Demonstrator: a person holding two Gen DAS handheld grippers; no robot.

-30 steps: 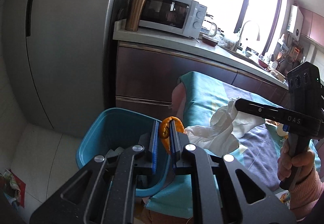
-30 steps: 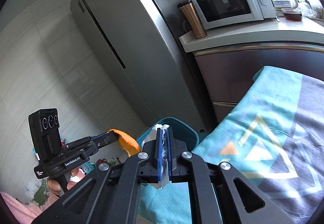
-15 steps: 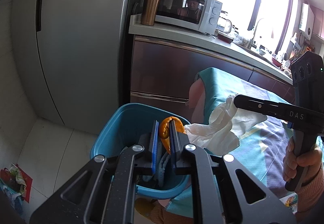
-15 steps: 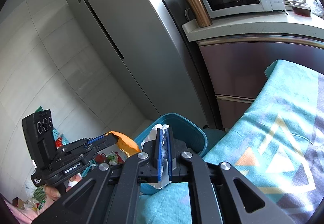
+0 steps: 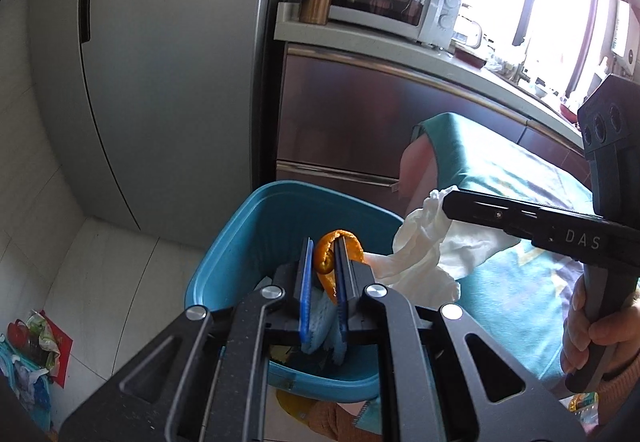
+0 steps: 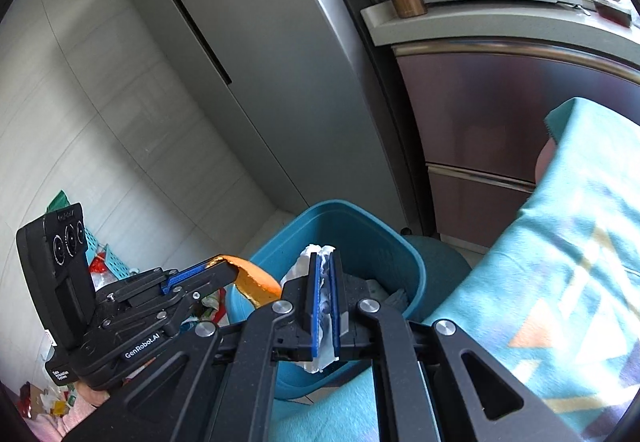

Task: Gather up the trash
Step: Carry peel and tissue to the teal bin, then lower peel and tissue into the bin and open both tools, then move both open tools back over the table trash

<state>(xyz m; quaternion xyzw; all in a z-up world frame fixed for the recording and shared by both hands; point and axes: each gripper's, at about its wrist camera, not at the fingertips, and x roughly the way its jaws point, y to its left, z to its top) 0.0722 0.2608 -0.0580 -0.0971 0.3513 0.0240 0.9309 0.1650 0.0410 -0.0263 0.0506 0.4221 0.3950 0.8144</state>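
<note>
A: Quick one. What were you holding at this moment?

B: My left gripper (image 5: 322, 274) was pinched on a curled strip of orange peel (image 5: 334, 248). My right gripper (image 6: 325, 294) was pressed tight on a crumpled white paper tissue (image 6: 320, 270). Nothing was loose in either.

A: Where were both relative to the bin?

B: Both were over the round blue plastic trash bin (image 5: 256, 238) on the floor, beside the table with the teal patterned cloth (image 6: 560, 262). The peel was above the bin's opening. In the left view the tissue hung at the bin's right rim, partly over the cloth edge. Some trash already lay inside the bin.

A: Which step?

B: I'd call it the carry-to-bin step, nearly the drop. Both pieces were picked but not released.

A: Next move?

B: I judged the tissue needed to go a bit further over the opening, then both jaws open. The tissue could snag on the pads, so maybe a small shake.

A: Orientation of the peel?

B: Its long axis ran roughly along my left fingers, curling up past the tips and then down towards the bin. Seen from the right view, it stuck out sideways from the tips towards the bin.

A: The tissue?

B: It was bunched, with no clear axis. It stood out a little beyond the pads, and its loose bulk drooped below the jaws.
</note>
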